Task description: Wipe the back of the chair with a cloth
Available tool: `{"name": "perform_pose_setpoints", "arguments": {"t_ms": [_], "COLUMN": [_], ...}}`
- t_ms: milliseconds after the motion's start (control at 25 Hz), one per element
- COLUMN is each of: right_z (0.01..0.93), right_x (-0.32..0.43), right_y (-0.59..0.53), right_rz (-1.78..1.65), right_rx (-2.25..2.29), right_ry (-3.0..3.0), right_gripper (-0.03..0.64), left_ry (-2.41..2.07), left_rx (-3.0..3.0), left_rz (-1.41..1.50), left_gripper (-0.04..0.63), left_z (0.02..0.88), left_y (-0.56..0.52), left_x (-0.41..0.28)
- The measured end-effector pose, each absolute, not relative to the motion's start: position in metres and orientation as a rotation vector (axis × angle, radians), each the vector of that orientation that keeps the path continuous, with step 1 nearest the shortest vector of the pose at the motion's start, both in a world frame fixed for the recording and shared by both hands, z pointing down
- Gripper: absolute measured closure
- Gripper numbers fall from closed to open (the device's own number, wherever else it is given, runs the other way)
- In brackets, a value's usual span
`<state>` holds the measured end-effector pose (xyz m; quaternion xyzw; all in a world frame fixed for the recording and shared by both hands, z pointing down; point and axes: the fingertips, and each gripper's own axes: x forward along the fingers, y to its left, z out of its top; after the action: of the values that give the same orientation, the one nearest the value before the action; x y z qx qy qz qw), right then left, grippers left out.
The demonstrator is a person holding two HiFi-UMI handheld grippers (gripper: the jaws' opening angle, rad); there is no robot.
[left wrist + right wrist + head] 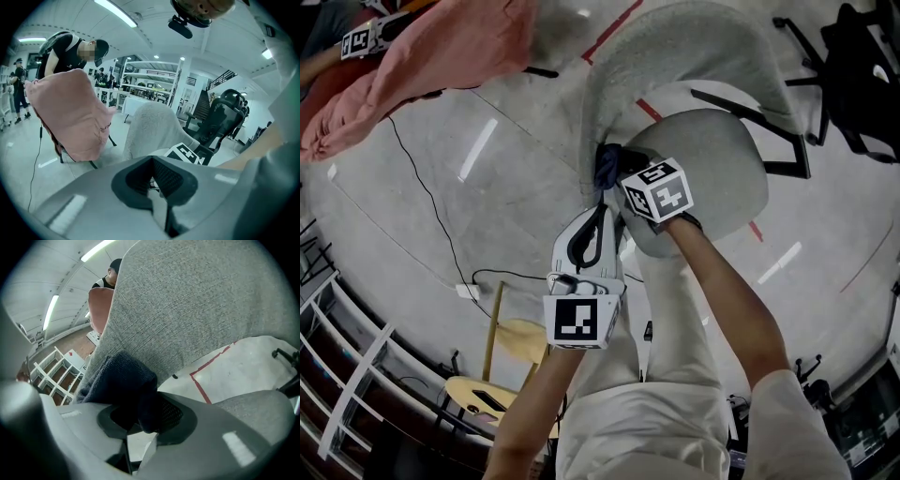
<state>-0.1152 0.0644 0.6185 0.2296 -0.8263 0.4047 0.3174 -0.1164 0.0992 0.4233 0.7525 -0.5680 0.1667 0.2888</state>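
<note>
Dark blue cloth (117, 380) bunched and clamped tight between the jaws of the right gripper (143, 418), one fold hanging down across the jaw pads. Cloth pressed against the grey fabric chair back (187, 310), low on it, near its left edge as seen in the head view. Contact with the chair back clear in the right gripper view; cloth touching fabric just above the jaws. Grey seat (712, 178) directly below and to the right of the right gripper, forearm reaching in over it.

Left gripper (152, 180) held apart from the chair, just nearer the person than the right gripper. Jaws drawn together, only a sliver of gap, nothing between them. Pointed toward the chair back, with the marker cube (187, 153) of the right gripper just beyond the jaw tips in the left gripper view.

Chair standing on a pale grey floor (441, 216) with a red tape line (206, 380) running under it. Second chair under a pink cover (70, 112) well apart to the left, a person (70, 51) bent over behind it. Black office chair (225, 117) to the right, beyond the grey one. Thin black cable (431, 206) trailing over the floor. Wooden stool (520, 337) near the person's legs. White shelving (51, 371) at the room's edge.
</note>
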Motion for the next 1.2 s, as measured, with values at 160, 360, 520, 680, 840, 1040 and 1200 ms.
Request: {"name": "perform_pose_setpoints", "arguments": {"t_ms": [160,360,520,680,840,1040,1200], "right_z": [0.619,0.619,0.618,0.617,0.618,0.619,0.62], "right_x": [-0.114,-0.109,-0.107,-0.103,-0.097,-0.091,-0.084], "right_y": [0.054,0.042,0.026,0.016,0.006,-0.008,-0.016], "right_rz": [1.101,1.19,1.26,1.266,1.342,1.387,1.374], "right_rx": [0.638,0.694,0.741,0.743,0.772,0.787,0.805], "right_ry": [-2.16,-2.138,-2.137,-2.139,-2.132,-2.122,-2.121], "right_gripper": [0.499,0.499,0.499,0.497,0.497,0.495,0.495], "left_ry": [-1.517,-1.52,-1.518,-1.512,-1.506,-1.492,-1.498], "left_rx": [2.012,2.011,2.018,2.014,2.024,2.024,2.024], "left_rz": [0.449,0.446,0.446,0.457,0.452,0.475,0.474], "left_gripper": [0.595,0.595,0.595,0.595,0.595,0.595,0.595], "left_z": [0.424,0.425,0.426,0.429,0.428,0.428,0.429], "left_y": [0.094,0.089,0.08,0.075,0.065,0.057,0.05], "left_x": [-0.115,-0.109,-0.105,-0.099,-0.091,-0.085,-0.081]}}
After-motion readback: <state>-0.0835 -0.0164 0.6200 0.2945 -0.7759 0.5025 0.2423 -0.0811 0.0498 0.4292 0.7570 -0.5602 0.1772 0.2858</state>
